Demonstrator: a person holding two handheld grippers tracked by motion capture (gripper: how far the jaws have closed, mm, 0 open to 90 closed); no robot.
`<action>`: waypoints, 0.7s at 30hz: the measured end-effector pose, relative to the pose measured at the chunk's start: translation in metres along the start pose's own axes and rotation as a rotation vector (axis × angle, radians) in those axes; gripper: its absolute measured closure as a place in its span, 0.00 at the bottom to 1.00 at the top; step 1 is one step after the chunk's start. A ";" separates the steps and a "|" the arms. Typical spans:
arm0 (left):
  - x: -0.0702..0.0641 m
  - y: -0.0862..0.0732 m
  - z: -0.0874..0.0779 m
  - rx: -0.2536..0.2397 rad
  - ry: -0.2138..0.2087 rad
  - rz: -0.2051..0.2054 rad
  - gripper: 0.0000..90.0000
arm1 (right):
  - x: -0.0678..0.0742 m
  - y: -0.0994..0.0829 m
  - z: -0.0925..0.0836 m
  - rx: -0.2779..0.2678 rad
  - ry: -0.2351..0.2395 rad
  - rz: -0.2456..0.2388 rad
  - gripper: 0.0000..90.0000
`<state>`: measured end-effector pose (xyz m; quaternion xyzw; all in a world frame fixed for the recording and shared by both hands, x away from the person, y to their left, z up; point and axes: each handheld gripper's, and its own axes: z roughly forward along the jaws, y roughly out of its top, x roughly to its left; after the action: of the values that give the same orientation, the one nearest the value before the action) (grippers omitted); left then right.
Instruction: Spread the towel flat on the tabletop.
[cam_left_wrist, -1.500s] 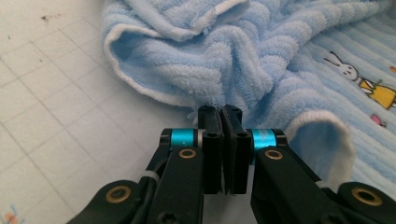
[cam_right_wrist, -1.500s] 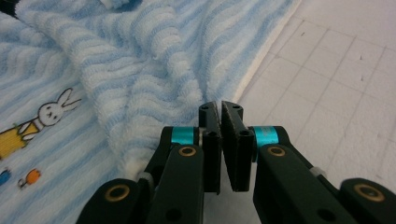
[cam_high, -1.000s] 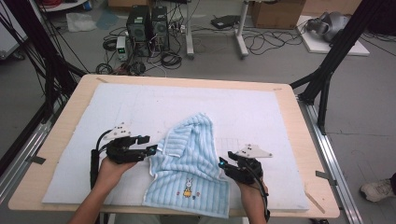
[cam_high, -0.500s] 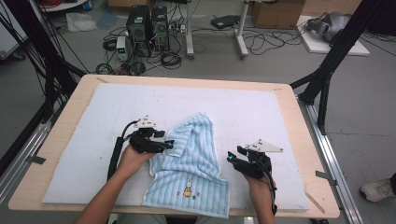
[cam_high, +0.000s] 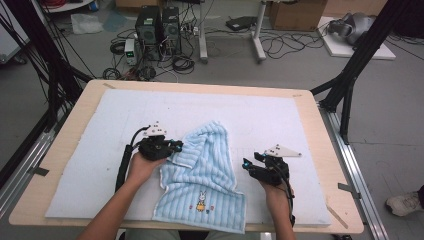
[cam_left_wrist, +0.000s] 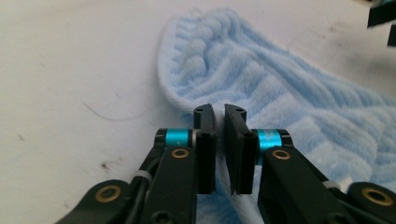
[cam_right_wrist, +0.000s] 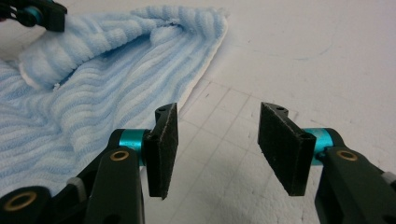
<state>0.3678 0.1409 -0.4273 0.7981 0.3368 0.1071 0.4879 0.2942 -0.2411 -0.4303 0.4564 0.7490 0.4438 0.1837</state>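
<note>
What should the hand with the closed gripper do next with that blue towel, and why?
Probably lift and draw the towel's edge outward to spread it. The left gripper has just been closing, and its jaws now stand nearly together at the towel's rumpled left edge, seemingly pinching a fold. The right gripper is open over the white mat, beside the towel, holding nothing, so it cannot help yet.

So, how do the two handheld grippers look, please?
Both the left gripper and the right gripper are black, each with a grey three-cornered plate on top and a black cable trailing back. Their flat black fingers sit on turquoise rings with brass-coloured pivots. The forearms are bare.
</note>
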 end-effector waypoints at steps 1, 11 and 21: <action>0.002 0.004 -0.001 0.001 0.002 -0.003 0.94 | 0.000 0.001 0.000 -0.002 0.002 -0.001 0.52; 0.033 0.020 -0.007 -0.018 0.044 -0.052 0.96 | 0.002 0.005 0.005 0.004 0.007 -0.001 0.52; 0.078 0.024 0.005 0.069 0.164 -0.127 0.96 | 0.005 0.018 0.021 0.031 0.013 -0.021 0.52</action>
<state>0.4389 0.1802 -0.4211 0.7799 0.4291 0.1294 0.4369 0.3151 -0.2229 -0.4259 0.4485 0.7618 0.4329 0.1765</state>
